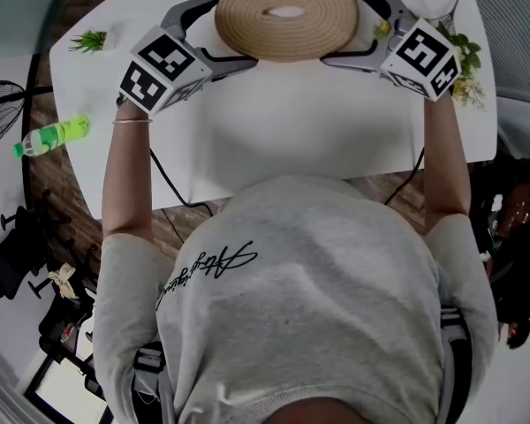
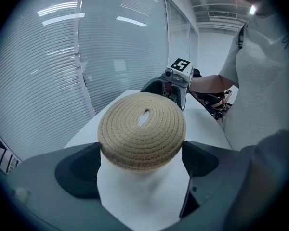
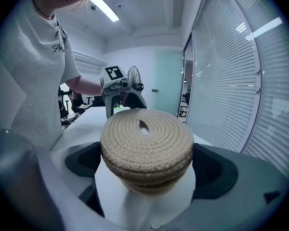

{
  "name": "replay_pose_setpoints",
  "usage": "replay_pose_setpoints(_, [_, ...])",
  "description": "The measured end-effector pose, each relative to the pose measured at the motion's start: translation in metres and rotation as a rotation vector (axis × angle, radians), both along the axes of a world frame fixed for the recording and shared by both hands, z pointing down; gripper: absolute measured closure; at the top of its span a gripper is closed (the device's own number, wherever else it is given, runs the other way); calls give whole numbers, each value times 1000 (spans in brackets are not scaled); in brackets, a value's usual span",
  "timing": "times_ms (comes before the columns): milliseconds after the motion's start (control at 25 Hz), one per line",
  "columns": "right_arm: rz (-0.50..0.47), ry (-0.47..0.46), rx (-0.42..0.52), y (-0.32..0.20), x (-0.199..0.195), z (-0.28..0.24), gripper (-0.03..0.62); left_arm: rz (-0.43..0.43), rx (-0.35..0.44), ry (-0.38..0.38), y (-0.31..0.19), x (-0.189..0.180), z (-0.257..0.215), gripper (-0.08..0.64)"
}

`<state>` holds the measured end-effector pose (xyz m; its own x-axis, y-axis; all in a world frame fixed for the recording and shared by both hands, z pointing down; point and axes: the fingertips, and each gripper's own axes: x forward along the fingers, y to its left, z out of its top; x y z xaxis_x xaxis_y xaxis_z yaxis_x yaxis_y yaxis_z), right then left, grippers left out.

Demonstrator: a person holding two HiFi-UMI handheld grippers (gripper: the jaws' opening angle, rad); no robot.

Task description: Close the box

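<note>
Holding: left tongs and right tongs, both spread wide, each gripping the round beige coiled-rope lid across its rim.
Lid: seated on the matching rope box, slot in the middle.
Place: top centre of head view, on the white counter.
Extras: small green plant upper left, green bottle left edge.

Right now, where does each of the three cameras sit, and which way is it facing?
Head view: on the person's head, facing steeply down at the woven lid on the white table; chest, forearms, left gripper, right gripper show.
Left gripper view: on the left gripper, facing along its fingers over the lid toward the right gripper; shirt at right.
Right gripper view: mirrored, facing the left gripper; shirt at left.
Shared: lid between fingers.
</note>
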<state>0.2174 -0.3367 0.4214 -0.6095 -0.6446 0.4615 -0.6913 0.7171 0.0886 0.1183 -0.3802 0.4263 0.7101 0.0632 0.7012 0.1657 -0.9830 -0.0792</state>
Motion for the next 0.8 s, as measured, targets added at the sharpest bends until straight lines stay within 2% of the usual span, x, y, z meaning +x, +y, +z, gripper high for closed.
replay_pose_setpoints(800, [2,-49,-11,0,1,4,0,-5,-59,47,-1,1,6,48])
